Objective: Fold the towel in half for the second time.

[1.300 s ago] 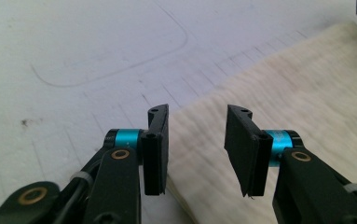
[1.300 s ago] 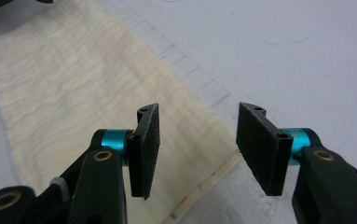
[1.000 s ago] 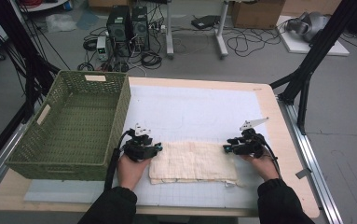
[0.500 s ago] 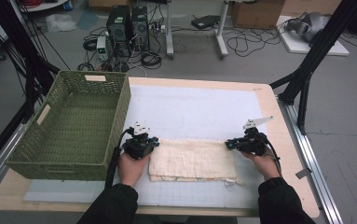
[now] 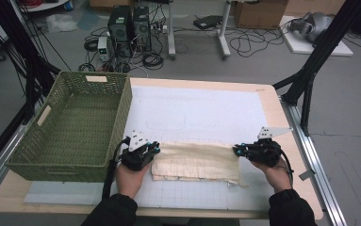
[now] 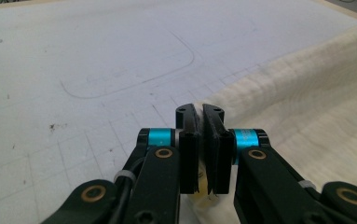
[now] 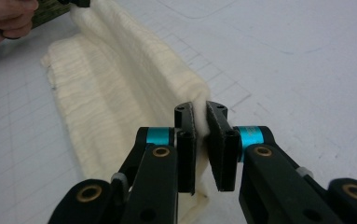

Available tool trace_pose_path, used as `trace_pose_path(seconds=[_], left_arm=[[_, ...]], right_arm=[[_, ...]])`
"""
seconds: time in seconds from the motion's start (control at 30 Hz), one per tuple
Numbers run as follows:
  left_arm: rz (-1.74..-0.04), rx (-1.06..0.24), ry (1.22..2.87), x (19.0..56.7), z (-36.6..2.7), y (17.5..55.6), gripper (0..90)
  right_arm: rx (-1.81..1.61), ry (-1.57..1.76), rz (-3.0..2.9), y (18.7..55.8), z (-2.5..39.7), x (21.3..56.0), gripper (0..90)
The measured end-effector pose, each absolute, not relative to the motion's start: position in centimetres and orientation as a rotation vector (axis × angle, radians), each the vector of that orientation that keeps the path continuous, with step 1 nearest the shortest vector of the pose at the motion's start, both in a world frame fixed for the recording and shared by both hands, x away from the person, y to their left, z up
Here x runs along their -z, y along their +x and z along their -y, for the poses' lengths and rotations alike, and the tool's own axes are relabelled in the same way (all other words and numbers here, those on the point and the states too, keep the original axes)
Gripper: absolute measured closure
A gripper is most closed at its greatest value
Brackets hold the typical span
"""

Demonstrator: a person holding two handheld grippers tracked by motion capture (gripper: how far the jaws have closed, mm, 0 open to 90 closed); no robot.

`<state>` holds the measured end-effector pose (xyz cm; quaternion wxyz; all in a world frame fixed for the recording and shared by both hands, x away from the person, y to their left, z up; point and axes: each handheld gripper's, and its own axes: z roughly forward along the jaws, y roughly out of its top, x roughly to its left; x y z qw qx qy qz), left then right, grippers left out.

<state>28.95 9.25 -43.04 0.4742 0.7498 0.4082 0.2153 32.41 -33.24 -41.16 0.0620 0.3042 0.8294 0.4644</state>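
Nearby, basket (image 5: 74,127) beside cloth (image 5: 194,162) on table (image 5: 267,101).

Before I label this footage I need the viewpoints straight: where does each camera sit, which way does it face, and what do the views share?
High view: above the person's side, facing forward and down on the table; forearms, hands, left tool, right tool.
Left gripper view: on the left tool, looking along its jaws shut on the cloth.
Right gripper view: on the right tool, looking along the cloth toward the person's other hand.
Shared: the cloth.
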Motion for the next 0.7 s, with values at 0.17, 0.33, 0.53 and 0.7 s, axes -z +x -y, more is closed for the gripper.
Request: trace_pose_path(seconds=[0.17,0.33,0.53,0.7], left_arm=[[-0.947,-0.512,1.873,42.9,-9.4,27.3,83.5],[-0.927,-0.465,1.921,43.2,-9.8,26.0,79.8],[-0.879,-0.403,1.998,43.1,-10.3,24.7,68.3],[-0.86,-0.376,1.993,42.4,-10.6,24.3,62.1]], right_arm=[[-1.419,0.874,-2.517,30.4,33.2,41.0,81.7],[-1.395,0.848,-2.579,28.6,33.4,41.9,79.7],[-1.396,0.855,-2.636,27.4,33.8,42.7,71.5],[-1.444,0.836,-2.623,27.2,34.0,41.6,64.5]])
